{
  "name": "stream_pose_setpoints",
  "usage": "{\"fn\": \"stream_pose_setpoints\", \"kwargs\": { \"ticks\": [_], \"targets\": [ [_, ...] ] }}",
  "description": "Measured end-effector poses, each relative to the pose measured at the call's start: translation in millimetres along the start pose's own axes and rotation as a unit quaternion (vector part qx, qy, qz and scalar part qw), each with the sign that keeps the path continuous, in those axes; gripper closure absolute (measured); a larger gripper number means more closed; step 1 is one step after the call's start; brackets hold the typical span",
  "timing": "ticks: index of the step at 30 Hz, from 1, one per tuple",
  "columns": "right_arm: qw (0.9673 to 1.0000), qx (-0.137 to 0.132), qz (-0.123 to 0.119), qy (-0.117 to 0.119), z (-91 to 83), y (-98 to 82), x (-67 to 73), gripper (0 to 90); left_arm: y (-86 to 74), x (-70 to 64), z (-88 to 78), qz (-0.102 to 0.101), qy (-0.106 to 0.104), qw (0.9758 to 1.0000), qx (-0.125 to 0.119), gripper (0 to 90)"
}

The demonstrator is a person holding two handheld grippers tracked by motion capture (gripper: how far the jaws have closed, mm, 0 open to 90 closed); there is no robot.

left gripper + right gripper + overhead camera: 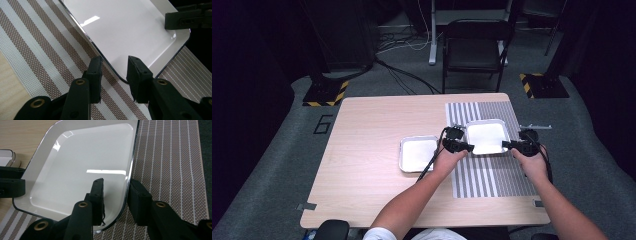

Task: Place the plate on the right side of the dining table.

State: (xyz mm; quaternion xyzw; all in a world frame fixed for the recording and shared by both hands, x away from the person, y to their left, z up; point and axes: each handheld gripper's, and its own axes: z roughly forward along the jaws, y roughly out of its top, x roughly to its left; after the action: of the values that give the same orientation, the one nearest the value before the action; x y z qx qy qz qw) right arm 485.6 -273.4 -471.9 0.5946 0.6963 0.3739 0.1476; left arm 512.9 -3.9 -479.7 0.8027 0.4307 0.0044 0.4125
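While the white tray point(486, 137) sits on the striped mat point(492, 175) | my left gripper point(113, 72) fingers straddle its rim, narrow | my right gripper point(115, 195) fingers likewise | second tray point(418, 154) on bench point(362, 150).

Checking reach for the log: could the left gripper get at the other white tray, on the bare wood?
Probably yes: the second tray lies just beside the left gripper, nothing between, though its jaws straddle the striped-mat tray's rim.

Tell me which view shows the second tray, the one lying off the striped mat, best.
The high view: the whole second tray lies there on the bare table, left of the striped mat. The right gripper view catches just one rounded corner of it at the left edge. The left gripper view looks at the other tray instead.
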Motion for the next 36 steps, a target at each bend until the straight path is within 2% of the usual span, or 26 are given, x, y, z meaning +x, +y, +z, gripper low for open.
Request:
{"fn": "stream_pose_setpoints", "kwargs": {
  "ticks": [20, 36],
  "targets": [
    [1.0, 0.003, 0.0, -0.007, 5.9, -5.3, -0.9, 66.9, -5.3, 3.3, 8.2, 0.002, 0.005, 1.0, 0.002, 65.1],
    [0.9999, 0.009, -0.006, -0.012, 11.5, -6.8, 1.3, 66.8, -7.9, 7.7, 13.9, -0.005, 0.011, 0.9999, 0.007, 65.7]
  ]
}}
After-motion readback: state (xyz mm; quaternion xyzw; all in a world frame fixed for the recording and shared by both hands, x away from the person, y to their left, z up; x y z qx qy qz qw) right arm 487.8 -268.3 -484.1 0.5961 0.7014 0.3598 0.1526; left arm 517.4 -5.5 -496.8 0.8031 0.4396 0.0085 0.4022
